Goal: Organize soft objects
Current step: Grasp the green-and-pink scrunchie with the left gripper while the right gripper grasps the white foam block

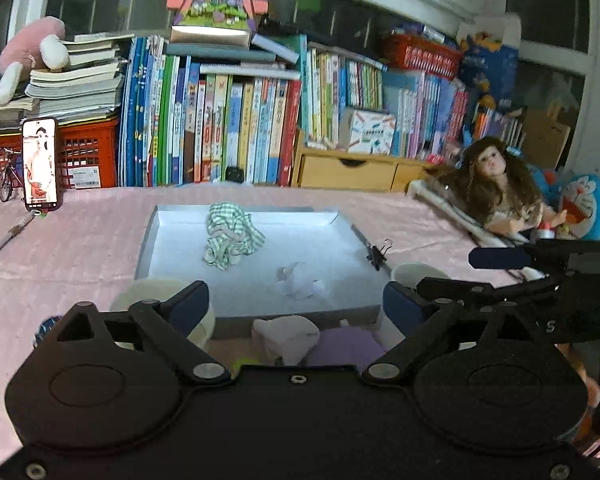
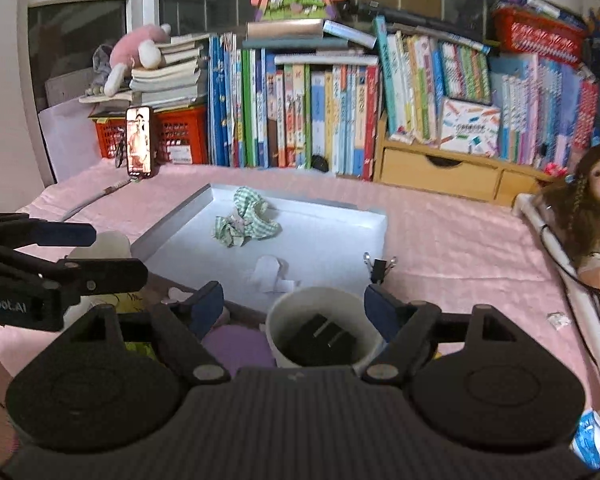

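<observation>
Left wrist view: my left gripper wide open, empty, hovering over beige soft piece and purple one just below fingers, likely next picks. Ahead, tray holds green checked cloth and white scrap, apparently sorted.

Right wrist view: my right gripper wide open, empty, poised above white cup; purple piece down left.

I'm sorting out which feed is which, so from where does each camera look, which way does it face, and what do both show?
Left wrist: sits on the left gripper, facing the white tray and bookshelf; own open fingers show, and the right gripper enters at the right.
Right wrist: sits on the right gripper, above a white cup; the left gripper enters at the left.
Shared: tray, green checked cloth, binder clip, doll.
</observation>
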{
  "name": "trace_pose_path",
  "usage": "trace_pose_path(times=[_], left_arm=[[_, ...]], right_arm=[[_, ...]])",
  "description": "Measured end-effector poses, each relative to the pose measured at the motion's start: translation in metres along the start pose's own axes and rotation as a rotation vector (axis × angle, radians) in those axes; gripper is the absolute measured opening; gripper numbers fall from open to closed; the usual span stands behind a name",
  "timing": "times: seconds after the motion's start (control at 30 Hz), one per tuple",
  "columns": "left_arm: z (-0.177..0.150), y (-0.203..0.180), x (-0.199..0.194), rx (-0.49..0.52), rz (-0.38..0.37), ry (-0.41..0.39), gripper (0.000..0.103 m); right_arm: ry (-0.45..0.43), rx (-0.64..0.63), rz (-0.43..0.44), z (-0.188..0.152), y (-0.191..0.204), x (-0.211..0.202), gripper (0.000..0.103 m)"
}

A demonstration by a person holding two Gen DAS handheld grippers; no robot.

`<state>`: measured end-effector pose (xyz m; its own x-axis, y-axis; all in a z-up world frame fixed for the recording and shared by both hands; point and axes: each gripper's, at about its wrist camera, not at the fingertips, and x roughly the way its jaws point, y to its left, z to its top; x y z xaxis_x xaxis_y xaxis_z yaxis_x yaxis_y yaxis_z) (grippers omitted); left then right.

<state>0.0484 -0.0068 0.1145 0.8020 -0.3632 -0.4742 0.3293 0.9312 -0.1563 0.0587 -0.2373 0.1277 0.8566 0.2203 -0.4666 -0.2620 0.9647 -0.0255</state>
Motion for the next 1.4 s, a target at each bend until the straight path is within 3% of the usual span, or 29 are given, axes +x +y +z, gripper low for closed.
trace_pose_path(times=[0.27, 0.53, 0.67, 0.97, 1.17, 1.4], left_arm=[[-0.049, -0.007, -0.009, 0.029, 0.037, -0.033, 0.099], [-0.093, -0.017, -0.007, 0.008, 0.180, -0.083, 0.099], [-0.102, -0.018, -0.003, -0.038, 0.195, -0.115, 0.100], [-0.109, -0.022, 0.013, -0.040, 0.240, -0.095, 0.099], [-0.109, -0.022, 0.020, -0.058, 0.246, -0.081, 0.094], [-0.110, -0.020, 0.025, -0.074, 0.225, -0.056, 0.077]], right_arm=[[-0.099, 0.001, -0.086, -0.046, 0.003, -0.014, 0.089], [-0.151, 0.029, -0.157, -0.088, 0.004, -0.015, 0.092], [-0.158, 0.056, -0.188, -0.102, 0.003, -0.014, 0.093], [-0.138, 0.102, -0.227, -0.119, -0.002, -0.008, 0.093], [-0.130, 0.136, -0.225, -0.124, -0.005, -0.007, 0.093], [-0.127, 0.149, -0.218, -0.126, -0.006, -0.006, 0.091]])
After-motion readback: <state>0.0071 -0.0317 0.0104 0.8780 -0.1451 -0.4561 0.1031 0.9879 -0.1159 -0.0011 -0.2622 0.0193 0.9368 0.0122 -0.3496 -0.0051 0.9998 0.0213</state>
